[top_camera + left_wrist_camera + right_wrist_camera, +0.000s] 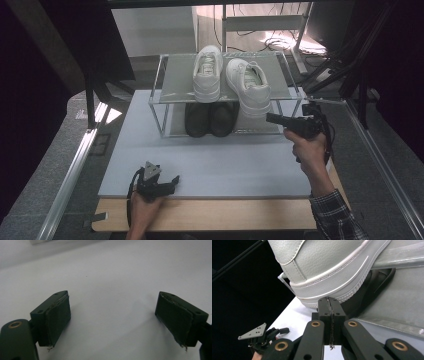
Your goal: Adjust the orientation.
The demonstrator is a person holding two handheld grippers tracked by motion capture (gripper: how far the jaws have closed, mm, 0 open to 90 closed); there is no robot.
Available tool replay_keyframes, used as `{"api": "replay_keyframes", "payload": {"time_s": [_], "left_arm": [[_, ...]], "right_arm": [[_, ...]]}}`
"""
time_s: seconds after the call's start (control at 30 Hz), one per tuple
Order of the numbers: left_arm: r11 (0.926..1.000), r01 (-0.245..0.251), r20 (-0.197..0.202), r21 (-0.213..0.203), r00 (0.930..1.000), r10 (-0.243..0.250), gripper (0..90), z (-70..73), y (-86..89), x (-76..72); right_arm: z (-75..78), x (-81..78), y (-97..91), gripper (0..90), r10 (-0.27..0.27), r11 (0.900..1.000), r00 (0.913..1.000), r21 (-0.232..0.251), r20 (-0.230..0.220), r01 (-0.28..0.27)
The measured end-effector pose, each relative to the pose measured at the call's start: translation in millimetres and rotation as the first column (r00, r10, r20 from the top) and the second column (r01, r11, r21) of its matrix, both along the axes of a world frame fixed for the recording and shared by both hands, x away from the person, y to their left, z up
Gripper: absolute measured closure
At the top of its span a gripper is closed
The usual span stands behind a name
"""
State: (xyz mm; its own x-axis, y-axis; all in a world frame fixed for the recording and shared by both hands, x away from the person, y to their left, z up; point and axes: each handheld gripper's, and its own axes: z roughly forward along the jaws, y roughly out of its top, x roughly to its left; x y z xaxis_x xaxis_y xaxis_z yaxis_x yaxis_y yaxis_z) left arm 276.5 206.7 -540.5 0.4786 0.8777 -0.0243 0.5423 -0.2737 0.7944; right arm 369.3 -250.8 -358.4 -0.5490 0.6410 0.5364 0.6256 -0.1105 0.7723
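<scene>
Here your bench (210, 170) carries a grey mat, and at its twelve o'clock end stands a two-tier glass shoe rack (170, 85). On the rack's top shelf sit two white sneakers: the left one (207, 72) lies square, while the right white sneaker (248, 86) is angled, its heel hanging over the front edge toward five o'clock. Below them a pair of dark shoes (210, 119) rests on the lower shelf. Your right gripper (270, 118) points at that overhanging heel, fingers pressed together with nothing between them, tips just at the sole (329, 290). Your left gripper (172, 181) rests at seven o'clock on the mat, fingers (58, 315) spread wide and empty.
</scene>
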Motion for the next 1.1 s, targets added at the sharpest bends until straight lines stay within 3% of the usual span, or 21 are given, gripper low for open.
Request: {"api": "replay_keyframes", "payload": {"time_s": [0.6,1.1], "left_arm": [[1.0000,0.000,0.000,0.001,1.0000,0.000,12.6,0.0,0.0,-0.1],[1.0000,0.000,0.000,0.000,1.0000,0.000,12.6,0.0,0.0,0.0]], "right_arm": [[-4.2,23.9,29.8,89.9,-0.014,0.9998,0.9998,0.012,-0.013,0.014],[-4.7,42.0,53.4,89.9,-0.035,0.9992,0.9991,-0.018,-0.021,0.035]]}}
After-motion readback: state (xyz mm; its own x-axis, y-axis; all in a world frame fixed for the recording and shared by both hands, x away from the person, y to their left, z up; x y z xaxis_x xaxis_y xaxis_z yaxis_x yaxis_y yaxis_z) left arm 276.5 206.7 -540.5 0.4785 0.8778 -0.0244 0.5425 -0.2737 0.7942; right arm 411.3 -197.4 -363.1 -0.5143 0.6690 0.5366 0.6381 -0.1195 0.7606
